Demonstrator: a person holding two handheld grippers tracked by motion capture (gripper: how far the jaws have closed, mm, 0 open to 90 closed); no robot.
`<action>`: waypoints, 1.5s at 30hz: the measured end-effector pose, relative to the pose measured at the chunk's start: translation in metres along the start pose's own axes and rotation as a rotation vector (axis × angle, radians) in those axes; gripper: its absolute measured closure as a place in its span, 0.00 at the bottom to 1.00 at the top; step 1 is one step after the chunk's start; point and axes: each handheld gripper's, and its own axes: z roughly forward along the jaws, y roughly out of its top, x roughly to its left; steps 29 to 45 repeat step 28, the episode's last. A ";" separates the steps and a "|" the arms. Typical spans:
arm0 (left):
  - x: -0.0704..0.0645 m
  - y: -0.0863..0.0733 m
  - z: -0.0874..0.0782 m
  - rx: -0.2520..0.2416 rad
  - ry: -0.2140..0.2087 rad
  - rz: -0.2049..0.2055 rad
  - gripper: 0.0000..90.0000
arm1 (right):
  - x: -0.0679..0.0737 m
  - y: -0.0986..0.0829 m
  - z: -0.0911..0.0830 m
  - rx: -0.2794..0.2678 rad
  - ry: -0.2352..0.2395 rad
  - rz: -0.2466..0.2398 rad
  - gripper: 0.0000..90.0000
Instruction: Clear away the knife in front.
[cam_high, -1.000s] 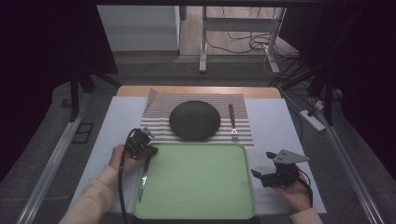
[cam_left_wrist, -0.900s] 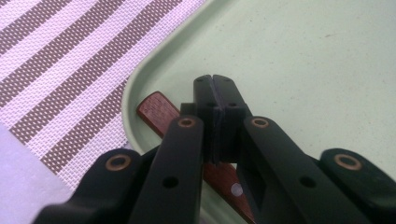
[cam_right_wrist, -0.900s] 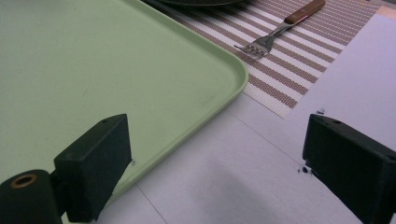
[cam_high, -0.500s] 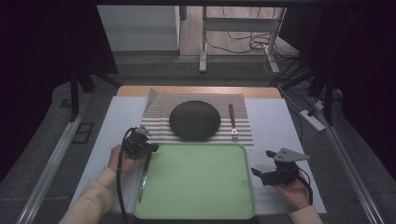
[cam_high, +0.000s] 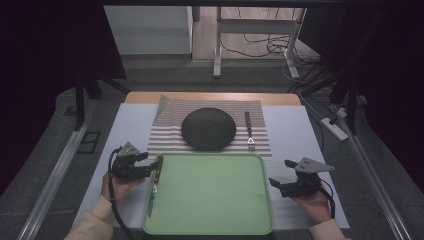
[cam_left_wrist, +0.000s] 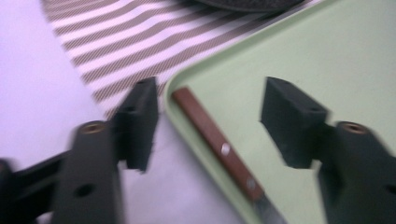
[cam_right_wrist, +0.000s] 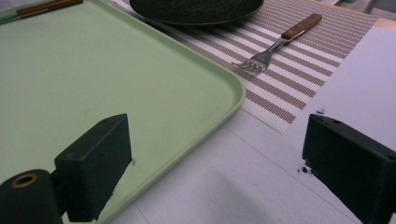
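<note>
Left claw (cam_high: 150, 167) now lower, drawn back beside the knife (cam_high: 155, 183) on the green tray (cam_high: 215, 220). Spread wide around its wooden handle, gripping nothing. Right claw (cam_high: 276, 184) wide open too, empty, at the tray's right edge.

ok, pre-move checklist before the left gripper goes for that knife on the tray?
1. Left gripper open: ok, jaws wide apart.
2. Knife between the jaws: ok, wooden handle sits in the gap, untouched.
3. Knife accessible: ok, it lies along the left edge inside the green tray.
4. Tray rim clearance: not ok, one jaw is outside the rim, the other over the tray.
5. Right gripper out of the way: ok, open, beside the tray's right edge.
6. Plate and fork clear: ok, both on the striped mat.
</note>
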 end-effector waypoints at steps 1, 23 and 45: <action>0.000 -0.004 -0.004 -0.007 0.000 -0.008 0.37 | -0.001 0.000 0.001 -0.004 0.006 0.000 0.09; -0.006 -0.022 -0.027 -0.026 0.003 -0.021 0.30 | -0.001 0.001 0.001 -0.021 0.016 -0.006 0.09; -0.006 -0.022 -0.027 -0.027 0.002 -0.022 0.29 | 0.000 0.001 0.001 -0.021 0.016 -0.007 0.09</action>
